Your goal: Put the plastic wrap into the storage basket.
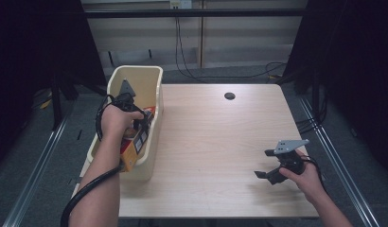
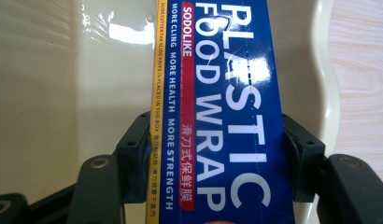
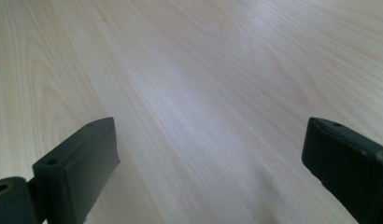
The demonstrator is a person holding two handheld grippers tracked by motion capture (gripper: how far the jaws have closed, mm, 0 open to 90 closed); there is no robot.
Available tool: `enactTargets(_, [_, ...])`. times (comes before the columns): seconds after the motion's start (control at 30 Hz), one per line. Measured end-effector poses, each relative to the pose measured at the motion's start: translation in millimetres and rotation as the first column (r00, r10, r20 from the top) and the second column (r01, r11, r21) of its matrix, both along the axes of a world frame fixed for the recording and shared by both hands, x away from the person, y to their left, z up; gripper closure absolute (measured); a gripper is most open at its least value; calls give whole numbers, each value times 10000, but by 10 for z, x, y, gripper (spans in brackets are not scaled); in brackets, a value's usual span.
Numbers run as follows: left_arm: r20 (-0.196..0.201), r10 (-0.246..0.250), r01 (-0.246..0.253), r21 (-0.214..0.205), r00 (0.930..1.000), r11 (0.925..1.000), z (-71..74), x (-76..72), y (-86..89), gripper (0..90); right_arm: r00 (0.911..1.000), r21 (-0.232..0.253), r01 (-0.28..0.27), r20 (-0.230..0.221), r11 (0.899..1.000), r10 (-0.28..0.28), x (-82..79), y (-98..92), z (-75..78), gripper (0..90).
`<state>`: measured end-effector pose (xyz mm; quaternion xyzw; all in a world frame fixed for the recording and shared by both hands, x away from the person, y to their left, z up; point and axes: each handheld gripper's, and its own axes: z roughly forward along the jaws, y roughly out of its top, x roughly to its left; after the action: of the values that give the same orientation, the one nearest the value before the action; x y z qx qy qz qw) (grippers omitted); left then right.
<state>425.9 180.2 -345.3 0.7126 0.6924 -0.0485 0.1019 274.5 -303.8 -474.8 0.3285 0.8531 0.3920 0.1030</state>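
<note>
A long blue box of plastic food wrap, with a yellow edge, is clamped between the jaws of my left gripper. In the high view the box leans inside a cream plastic bin at the table's left edge, and my left gripper reaches down into that bin from above. My right gripper stands open low over the bare wood at the table's front right. Its own view shows the right gripper with both jaws wide apart and nothing between them.
The light wooden table has a small dark cable hole near its far edge. Cream bin walls surround the box closely. Black curtains and loose cables stand beyond the table's sides.
</note>
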Motion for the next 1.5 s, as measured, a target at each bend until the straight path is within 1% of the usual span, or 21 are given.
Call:
enactTargets(0.17, [-5,10,-10,-14,10000,10000,-5,0,1,396,10000,2,39,53,10000,-39,-2,-2,1,34])
enactTargets(0.23, [76,43,-44,98,10000,9999,-14,-2,-4,395,10000,-9,1,45,10000,-1,0,-3,0,34])
enactTargets(0.37, [-101,-48,48,72,9999,10000,-11,6,3,394,10000,5,0,34,10000,0,-1,-1,2,34])
enactTargets(0.5, [-182,130,-129,52,9997,9999,-24,5,-2,388,10000,3,30,48,10000,-30,-2,-2,3,34])
enactTargets(0.6, [-253,159,-158,64,9996,9999,-43,10,-1,383,10000,-2,27,51,10000,-27,-3,-3,3,34])
enactTargets(0.63, [-278,53,-51,64,9996,10000,-40,13,6,380,10000,-3,28,56,10000,-28,-4,-3,3,34])
enactTargets(0.67, [-180,184,-183,58,9997,9998,-36,16,0,377,10000,-5,46,30,10000,-46,-6,-5,7,34])
enactTargets(0.73, [-83,181,-180,16,9998,9998,-10,12,-6,373,10000,34,67,32,10000,-67,-5,-9,5,34])
enactTargets(0.77, [38,239,-239,-33,9997,9997,-7,7,-13,371,10000,45,79,23,10000,-79,-3,-12,3,34])
enactTargets(0.8, [-39,179,-179,-184,9998,9997,7,11,-5,367,10000,61,55,5,10000,-55,2,-14,1,34])
enactTargets(0.9, [298,280,-272,-289,9992,9992,72,6,-4,369,10000,94,81,26,9999,-82,16,-17,5,34])
enactTargets(0.93, [486,249,-233,-332,9985,9992,115,-2,-1,366,10000,106,62,41,9999,-63,20,-17,7,34])
enactTargets(0.97, [560,180,-157,-408,9983,9990,144,-7,-1,346,10000,128,27,38,9999,-28,20,-14,10,34])
enactTargets(1.03, [852,31,1,-377,9964,9993,206,-15,-6,320,10000,91,28,77,10000,-28,15,-9,13,34])
enactTargets(1.1, [987,-80,129,-483,9951,9988,269,-18,-18,305,10000,92,19,49,10000,-19,13,-8,14,34])
enactTargets(1.13, [1096,34,27,-562,9940,9984,293,-23,-38,291,10000,109,2,23,9999,-2,12,-9,15,34])
enactTargets(1.17, [1188,-110,173,-518,9929,9985,316,-24,-48,281,10000,100,8,32,9999,-9,10,-8,16,34])
enactTargets(1.3, [1434,-149,284,-930,9895,9953,400,-40,-101,249,10000,71,73,54,9999,-73,-4,-8,25,34])
enactTargets(1.37, [1618,-232,399,-1008,9866,9941,434,-46,-123,246,10000,79,68,71,9999,-68,-4,-9,27,34])
enactTargets(1.43, [1688,-304,504,-1158,9852,9920,459,-56,-145,237,10000,101,71,56,9999,-72,-7,-10,30,34])
enactTargets(1.5, [1748,-327,543,-1200,9841,9913,484,-63,-169,232,9999,118,49,89,9999,-50,-6,-11,29,34])
